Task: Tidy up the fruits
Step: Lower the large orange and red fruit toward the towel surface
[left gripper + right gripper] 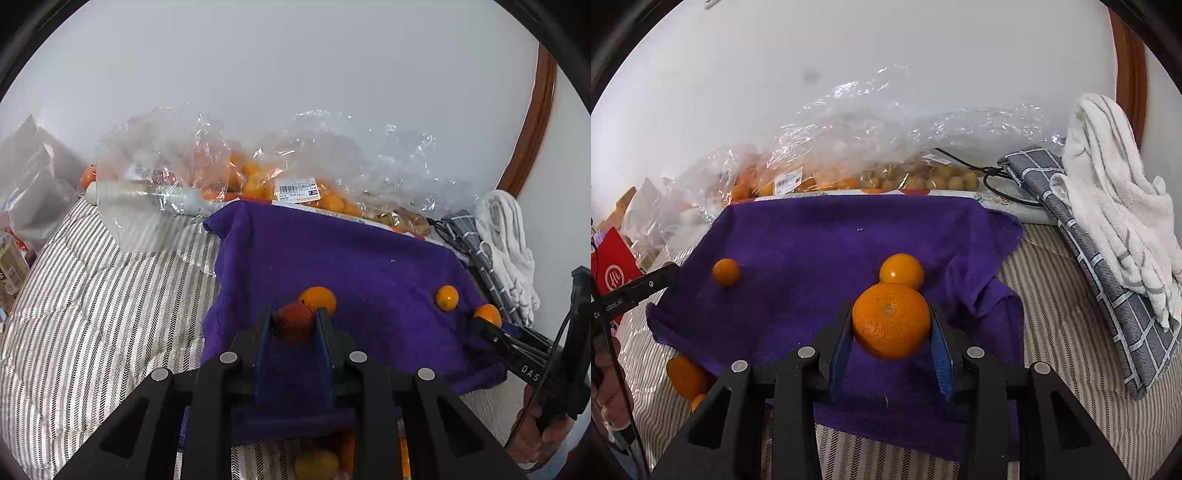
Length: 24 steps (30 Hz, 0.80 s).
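Nearest in the left wrist view, the left gripper (294,322) is clamped on a small dark red fruit (293,320), its blue-lined fingers (263,345) pressed against either side, over the near part of a purple towel (351,251). Touching or just behind that fruit, on the far side, sits a small orange fruit (318,298). Below the gripper body, at the bottom edge of the view, a yellowish fruit (317,463) shows beside some orange ones, partly hidden. In the right wrist view, the right gripper (892,325) grips a large mandarin (891,320), with a blue pad on each side of it, above the near right part of the towel. Just beyond the mandarin a smaller orange (901,271) rests on the towel, and well to the left another little orange (726,272) lies on the cloth alone. At the towel's near left corner, an orange (686,376) sits on the striped bedding (1071,350), partly under the cloth edge. To the right lie a grey checked cloth (1108,280) and a white towel (1108,184). Along the far edge, against the pale wall, crumpled clear plastic bags (857,147) hold many small orange and tan fruits; one carries a white price label (298,192). At far left a white roll (147,195) lies under the plastic.
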Tool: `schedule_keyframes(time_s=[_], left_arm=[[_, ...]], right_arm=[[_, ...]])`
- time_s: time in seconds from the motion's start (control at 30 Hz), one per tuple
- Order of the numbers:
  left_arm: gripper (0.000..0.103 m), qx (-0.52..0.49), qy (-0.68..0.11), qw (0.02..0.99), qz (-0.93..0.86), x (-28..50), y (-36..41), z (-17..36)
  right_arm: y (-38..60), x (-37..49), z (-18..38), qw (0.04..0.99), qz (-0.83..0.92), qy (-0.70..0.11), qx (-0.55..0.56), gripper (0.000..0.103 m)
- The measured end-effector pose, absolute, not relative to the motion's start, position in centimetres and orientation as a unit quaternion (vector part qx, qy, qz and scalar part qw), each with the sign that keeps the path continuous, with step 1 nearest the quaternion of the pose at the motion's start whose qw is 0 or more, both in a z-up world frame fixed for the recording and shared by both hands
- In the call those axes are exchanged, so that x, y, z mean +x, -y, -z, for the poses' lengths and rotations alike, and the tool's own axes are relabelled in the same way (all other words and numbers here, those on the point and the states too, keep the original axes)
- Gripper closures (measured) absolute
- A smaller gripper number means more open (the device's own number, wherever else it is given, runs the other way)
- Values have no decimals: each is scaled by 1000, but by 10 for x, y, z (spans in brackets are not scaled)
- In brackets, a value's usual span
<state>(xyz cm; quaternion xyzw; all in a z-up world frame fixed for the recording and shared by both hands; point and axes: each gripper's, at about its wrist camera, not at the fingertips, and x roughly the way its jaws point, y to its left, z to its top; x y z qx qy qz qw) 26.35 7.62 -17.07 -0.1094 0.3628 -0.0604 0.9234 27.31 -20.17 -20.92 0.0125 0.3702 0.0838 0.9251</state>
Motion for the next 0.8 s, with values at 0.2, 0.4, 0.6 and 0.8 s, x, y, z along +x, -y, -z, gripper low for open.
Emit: schedule_keyframes(time_s=[0.2,0.4,0.6,0.8], left_arm=[[80,-106,-369,922,59,266,-75,174],[80,-99,-372,921,55,267,-73,178],[80,-89,-379,920,53,268,-69,179],[80,-84,-390,916,51,269,-67,183]], right_arm=[[198,276,216,921,-79,-381,6,63],[196,277,220,919,-78,-386,2,63],[192,277,224,916,-77,-393,-7,63],[187,280,228,912,-76,-402,-18,63]])
